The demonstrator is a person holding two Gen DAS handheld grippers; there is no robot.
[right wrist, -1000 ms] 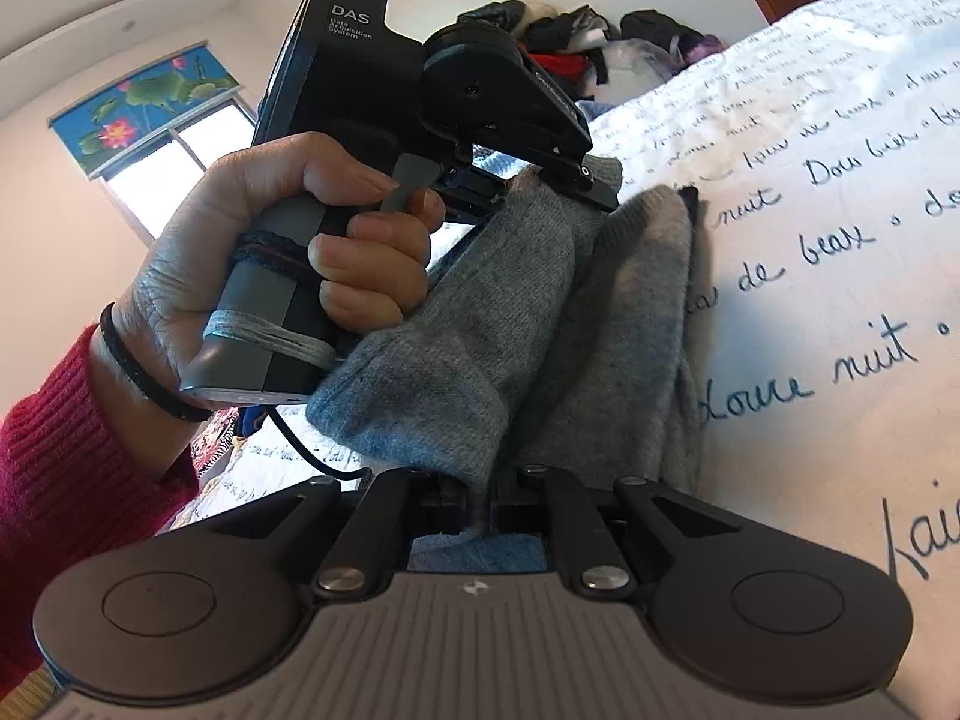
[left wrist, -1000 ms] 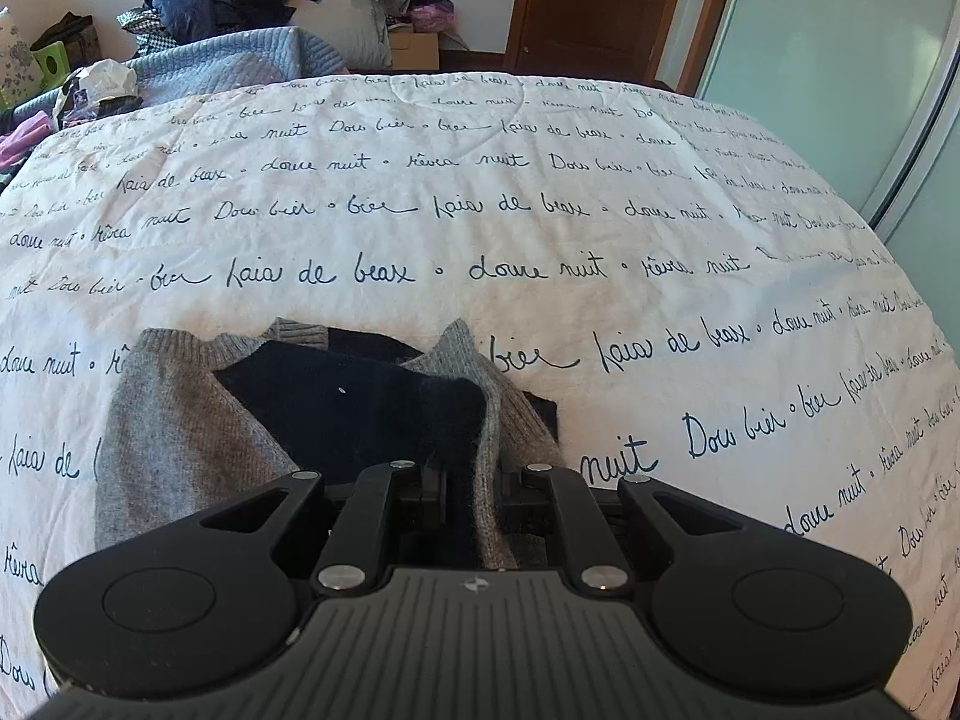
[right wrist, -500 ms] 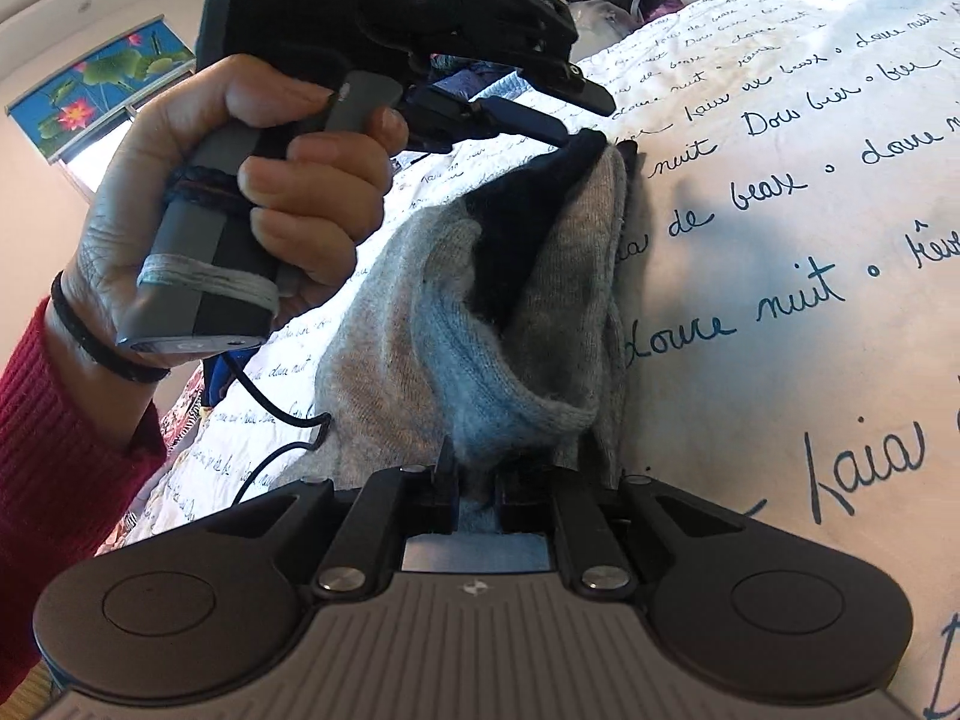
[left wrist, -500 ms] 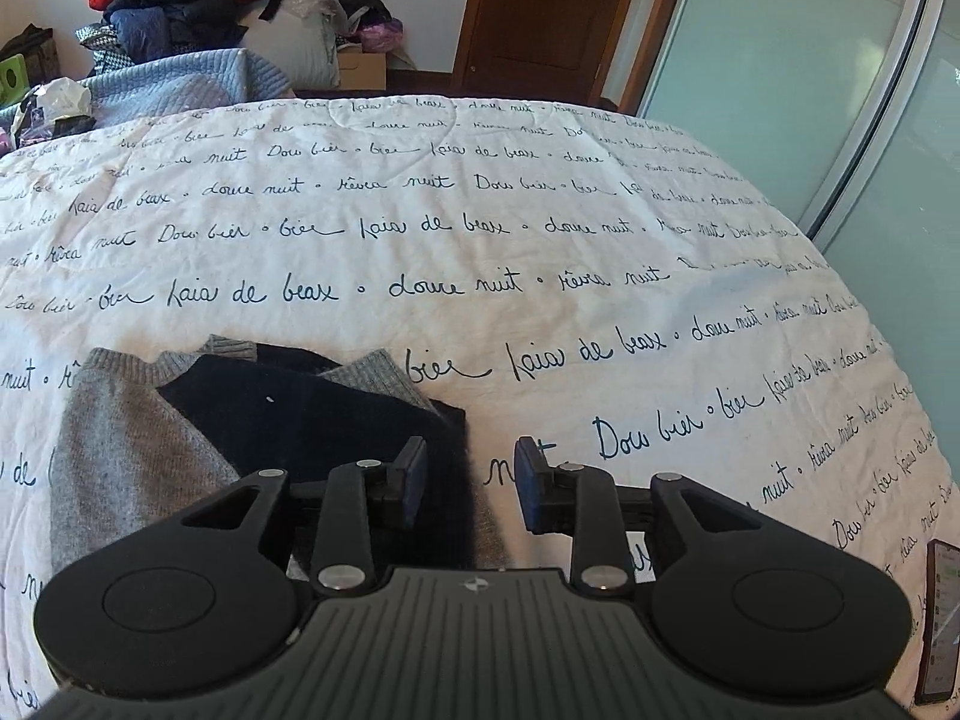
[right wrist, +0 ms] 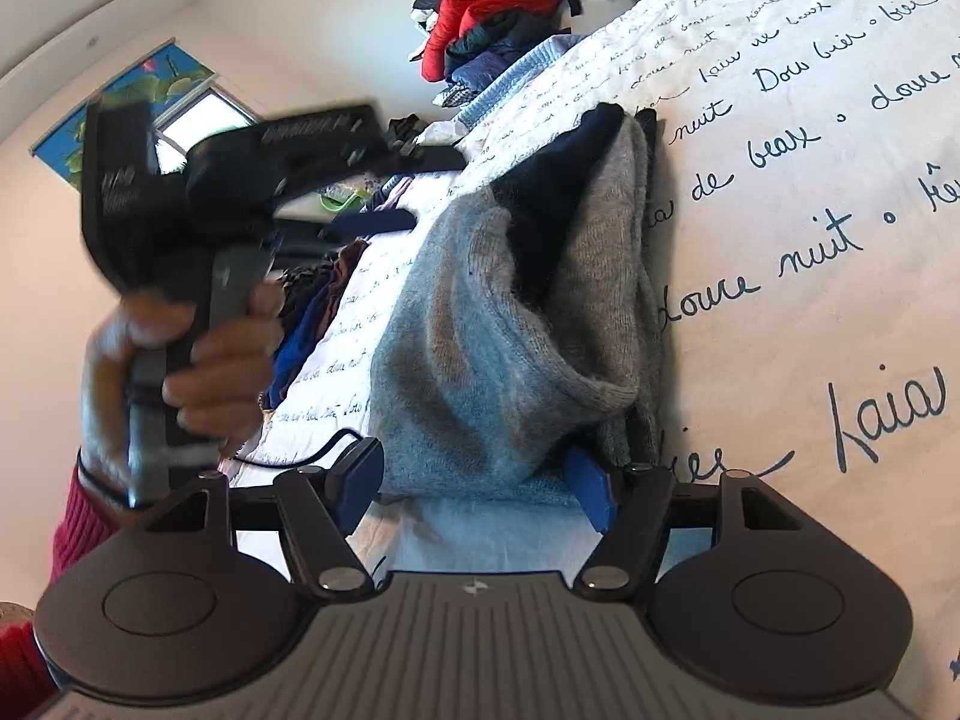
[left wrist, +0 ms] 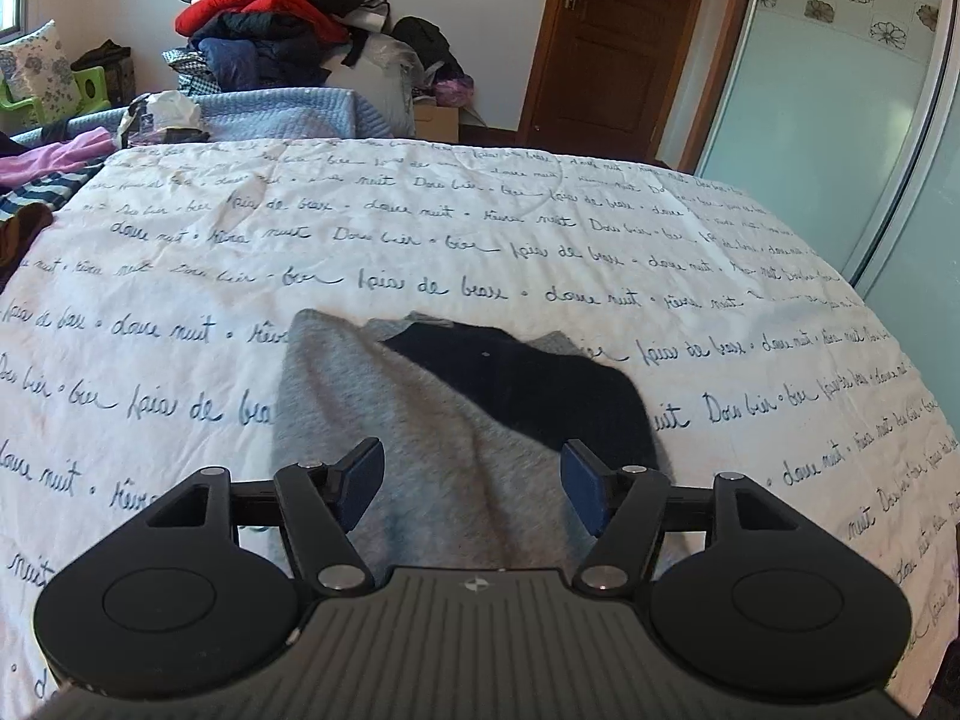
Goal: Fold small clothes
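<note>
Grey knit sweater (left wrist: 414, 438), navy panel, rumpled on script-printed bedspread (left wrist: 540, 240)

A bed (left wrist: 420, 228) in script-printed cover carries a grey-and-navy sweater (left wrist: 456, 420).

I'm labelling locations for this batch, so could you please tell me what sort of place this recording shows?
Most likely a home bedroom. A bed covered by a white script-printed duvet fills the view, a pile of clothes is heaped beyond it, and a wooden door stands beside a sliding wardrobe panel.
</note>
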